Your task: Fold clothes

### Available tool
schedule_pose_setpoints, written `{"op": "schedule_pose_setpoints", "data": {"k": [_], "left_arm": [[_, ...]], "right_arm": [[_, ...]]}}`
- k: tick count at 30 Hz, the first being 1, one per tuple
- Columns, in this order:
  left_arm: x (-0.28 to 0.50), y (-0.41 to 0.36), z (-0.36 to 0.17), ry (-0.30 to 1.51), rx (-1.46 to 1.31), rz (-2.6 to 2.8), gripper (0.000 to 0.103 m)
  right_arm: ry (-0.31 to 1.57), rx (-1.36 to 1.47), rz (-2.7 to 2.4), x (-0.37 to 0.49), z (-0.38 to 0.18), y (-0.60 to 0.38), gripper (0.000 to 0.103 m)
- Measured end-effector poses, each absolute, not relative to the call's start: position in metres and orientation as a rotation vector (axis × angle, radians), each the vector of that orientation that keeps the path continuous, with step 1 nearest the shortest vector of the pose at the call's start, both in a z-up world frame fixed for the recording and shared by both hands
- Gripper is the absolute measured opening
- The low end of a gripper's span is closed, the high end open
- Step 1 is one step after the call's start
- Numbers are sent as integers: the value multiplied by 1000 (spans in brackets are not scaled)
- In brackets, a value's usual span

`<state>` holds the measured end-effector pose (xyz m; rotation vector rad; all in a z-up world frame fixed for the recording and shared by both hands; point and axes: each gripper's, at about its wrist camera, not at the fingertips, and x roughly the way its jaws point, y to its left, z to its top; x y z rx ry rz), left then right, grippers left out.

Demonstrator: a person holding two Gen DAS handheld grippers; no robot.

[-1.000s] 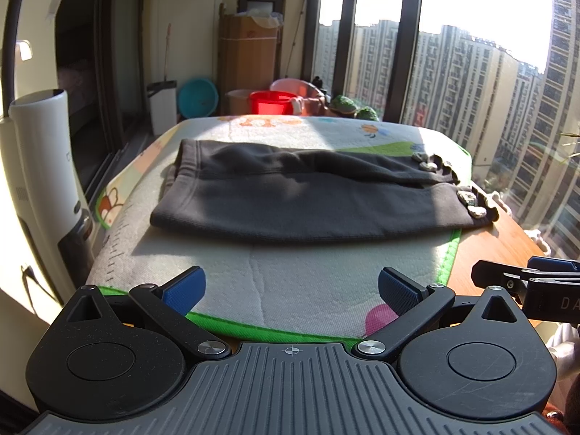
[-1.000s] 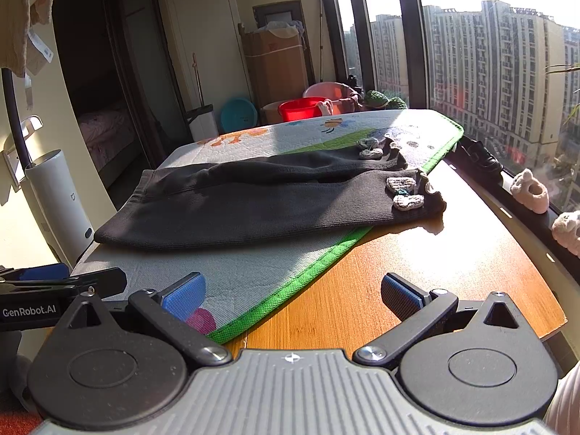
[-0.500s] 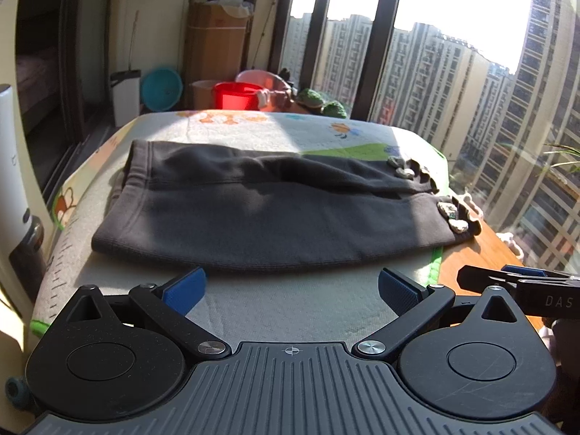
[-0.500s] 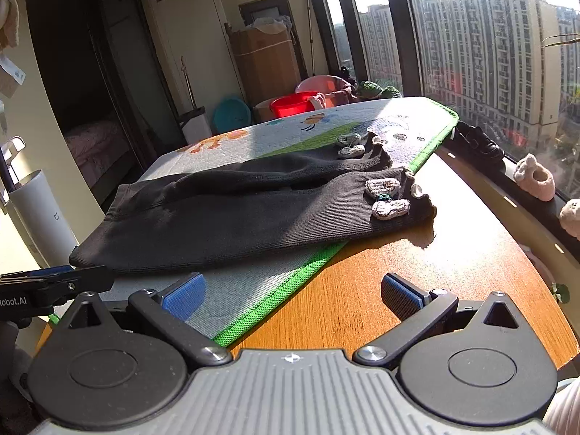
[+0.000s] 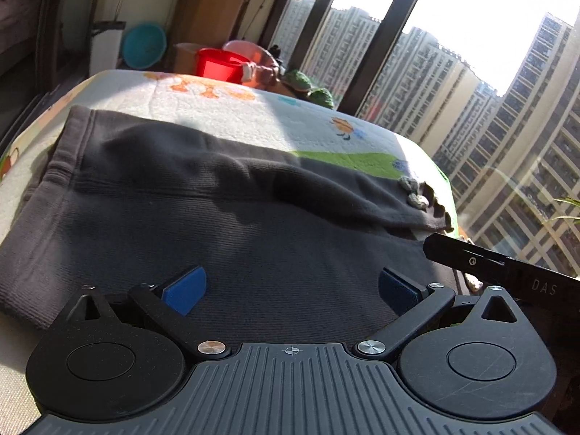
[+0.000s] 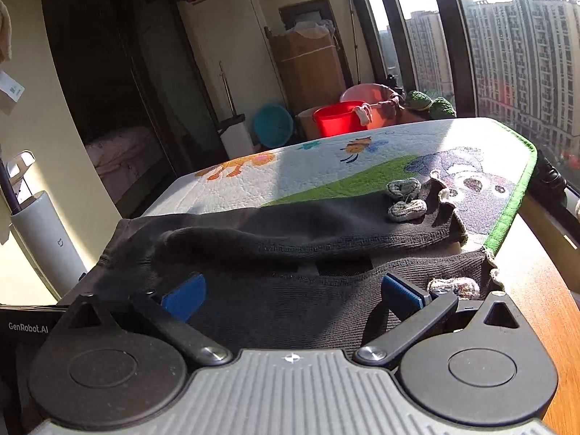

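Both grippers hang low over the dark garment, each with its blue pads spread wide and nothing between them. Seen from the left wrist view, the left gripper [image 5: 291, 288] fills the bottom of the frame, level, pointing across the charcoal knit trousers [image 5: 217, 217], whose near fold lies under the gap between the pads. At the right edge of that frame the black body of the right gripper [image 5: 500, 268] juts in, just beside the trouser cuff. In the right wrist view, the right gripper [image 6: 291, 295] sits at the bottom of the frame, also released, above the cuff end of the trousers [image 6: 308, 239]; the left gripper shows only as a black slab with white lettering at the lower left edge.

The trousers lie folded lengthwise on a cartoon-printed play mat [image 6: 326, 170] with a green border, spread on a wooden table [image 6: 543, 290]. Small knitted ornaments [image 6: 406, 199] decorate the cuffs at centre right.

Only the left wrist view shows the waistband at the upper left of the garment. Only the right wrist view shows the bare sunlit wood at right, a white cylindrical appliance [image 6: 47, 243] at left and a dim bedroom doorway behind it. Both views show a red bucket [image 5: 217, 65] beyond the mat.
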<state>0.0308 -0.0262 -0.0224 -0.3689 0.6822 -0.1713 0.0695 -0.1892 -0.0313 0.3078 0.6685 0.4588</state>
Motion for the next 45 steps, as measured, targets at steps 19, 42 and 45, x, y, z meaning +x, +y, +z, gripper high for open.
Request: {"op": "schedule_pose_setpoints", "data": {"k": [19, 42, 45], "left_arm": [[26, 9, 21, 519, -168, -119, 103], [129, 143, -8, 747, -334, 126, 44], [133, 145, -10, 745, -354, 98, 53]], "right_arm": [[693, 127, 559, 47, -32, -190, 103], [584, 197, 244, 141, 11, -248, 23], [613, 202, 186, 172, -3, -246, 25]]}}
